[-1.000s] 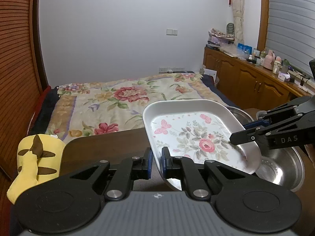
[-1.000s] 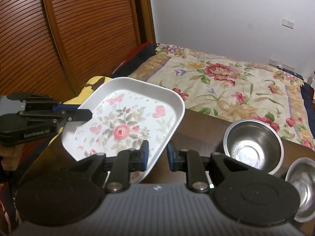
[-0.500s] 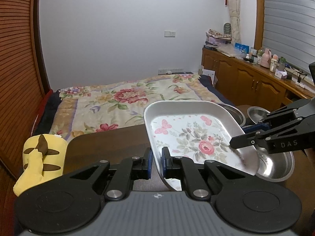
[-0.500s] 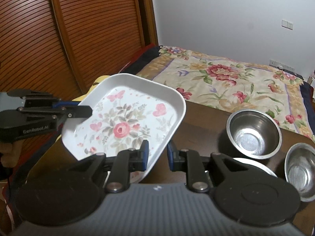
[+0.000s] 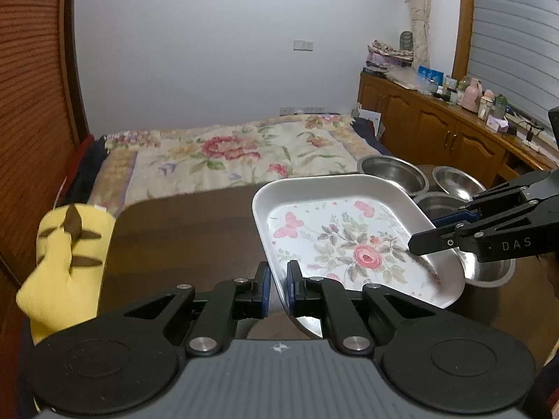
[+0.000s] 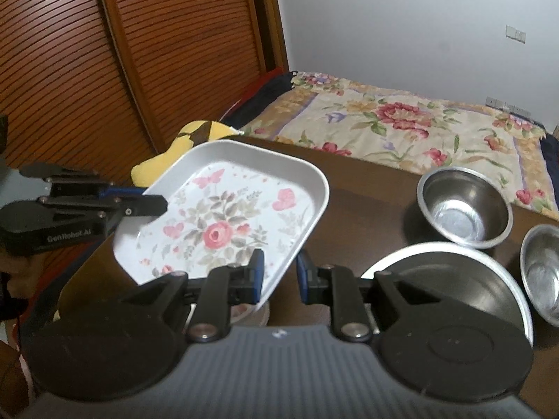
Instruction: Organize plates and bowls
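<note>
Floral tray (image 5: 349, 241) carried lower — both grippers' fingers (image 5: 292, 284) pinching opposite rims.

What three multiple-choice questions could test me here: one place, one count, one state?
1. Where is the yellow cushion? A on the bed; B beside the table; C on the cabinet.
2. How many steel bowls show in the right view? A one; B three; C five.
3. The floral tray is: A lying flat; B upside down; C lifted, gripped at two edges.
Answers: B, it lies past the table's edge; B, three stand right of the tray; C, left gripper and right gripper clamp its rim.
</note>
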